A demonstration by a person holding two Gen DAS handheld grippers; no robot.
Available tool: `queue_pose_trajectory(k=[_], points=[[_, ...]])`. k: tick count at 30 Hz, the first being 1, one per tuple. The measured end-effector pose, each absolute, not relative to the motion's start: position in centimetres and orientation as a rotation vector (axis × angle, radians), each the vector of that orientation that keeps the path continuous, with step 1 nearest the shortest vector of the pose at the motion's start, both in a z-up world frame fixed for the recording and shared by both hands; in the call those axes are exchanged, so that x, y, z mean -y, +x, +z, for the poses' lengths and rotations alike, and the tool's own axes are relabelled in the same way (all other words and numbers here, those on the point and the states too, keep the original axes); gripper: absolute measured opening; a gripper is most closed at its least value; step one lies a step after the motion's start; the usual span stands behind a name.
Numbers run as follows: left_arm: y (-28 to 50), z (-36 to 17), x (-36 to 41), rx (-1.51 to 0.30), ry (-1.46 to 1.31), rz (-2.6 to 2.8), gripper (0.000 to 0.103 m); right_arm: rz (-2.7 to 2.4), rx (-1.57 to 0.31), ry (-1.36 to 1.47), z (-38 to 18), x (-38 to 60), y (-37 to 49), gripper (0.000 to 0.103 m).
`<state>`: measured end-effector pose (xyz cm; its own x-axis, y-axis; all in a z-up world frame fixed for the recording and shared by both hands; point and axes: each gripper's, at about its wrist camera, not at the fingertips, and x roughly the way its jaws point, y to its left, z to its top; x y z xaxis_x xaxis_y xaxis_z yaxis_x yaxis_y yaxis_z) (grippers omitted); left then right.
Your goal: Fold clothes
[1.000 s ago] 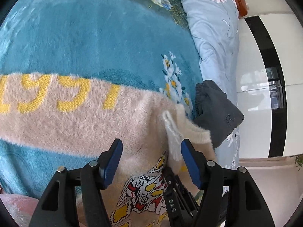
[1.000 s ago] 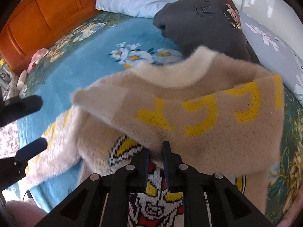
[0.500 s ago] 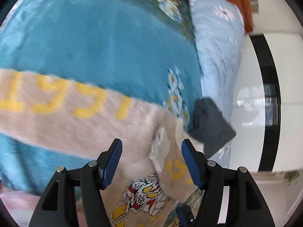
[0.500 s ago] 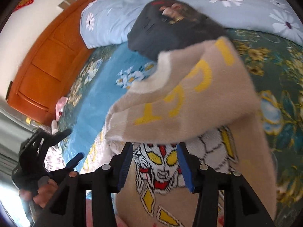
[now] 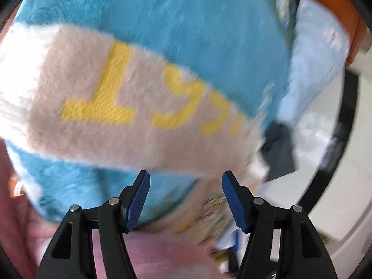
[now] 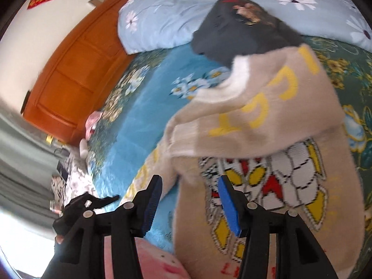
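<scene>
A fuzzy beige sweater [image 6: 267, 153] with yellow letters and a red, white and yellow cartoon figure lies on the blue floral bedspread [image 6: 144, 125]. One sleeve is folded across its chest. The other sleeve [image 5: 130, 107] stretches out flat across the blue cover in the left wrist view. My left gripper [image 5: 186, 197] is open and empty, just short of that sleeve. My right gripper [image 6: 190, 204] is open and empty over the sweater's lower left edge. The left gripper also shows in the right wrist view [image 6: 93, 204] at the lower left.
A folded dark grey garment [image 6: 241, 37] lies beyond the sweater against a light blue flowered pillow [image 6: 181, 16]. An orange wooden headboard [image 6: 76, 69] stands at the left. Pink fabric [image 5: 162, 260] lies at the bed's near edge.
My right gripper has opened and let go of the sleeve, which now lies folded over the chest. My left gripper has swung left, closer to the outstretched sleeve.
</scene>
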<state>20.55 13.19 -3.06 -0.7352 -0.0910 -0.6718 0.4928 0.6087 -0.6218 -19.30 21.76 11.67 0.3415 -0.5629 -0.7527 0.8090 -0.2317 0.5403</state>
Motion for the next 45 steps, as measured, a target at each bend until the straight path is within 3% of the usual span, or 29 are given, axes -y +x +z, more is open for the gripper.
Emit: queue_pose_trajectory(k=[11,13,14,18,23,30,33,38,43,45], points=[[21.1,-6.4,-12.6,-2.206,0.195,-0.973,0.064,-1.319,-0.272,1.261,11.9,-21.9,-19.1,0.054],[21.0,-5.5,-12.1,-2.136,0.210,-1.015,0.046,-1.324,-0.267,1.267,11.7,-22.0,-19.4,0.054],[21.0,-5.0,-11.9,-2.098,0.219,-1.037,0.027,-1.324,-0.263,1.272,11.6,-22.0,-19.5,0.054],[19.7,-1.7,-10.1,-1.884,0.345,-1.131,0.016,-1.325,-0.246,1.299,10.9,-22.5,-19.8,0.054],[16.0,6.7,-7.4,-1.520,0.438,-1.389,0.016,-1.349,-0.192,1.312,10.6,-23.7,-21.3,0.054],[0.8,17.2,-8.8,-0.989,0.716,-1.852,0.016,-1.413,-0.078,1.325,10.8,-25.7,-25.8,0.054],[-5.6,16.0,-11.2,-0.854,0.878,-1.927,0.017,-1.446,-0.025,1.354,10.2,-26.8,-28.2,0.054],[-11.3,8.2,-12.6,-0.893,1.127,-1.870,0.017,-1.499,0.014,1.397,9.0,-29.0,-31.7,0.054],[-12.9,4.9,-12.9,-0.866,1.241,-1.857,0.018,-1.548,0.012,1.436,7.4,-30.8,-33.8,0.054],[-13.2,4.4,-12.8,-0.899,1.241,-1.881,0.034,-1.550,0.029,1.470,6.4,-31.2,-34.3,0.054]])
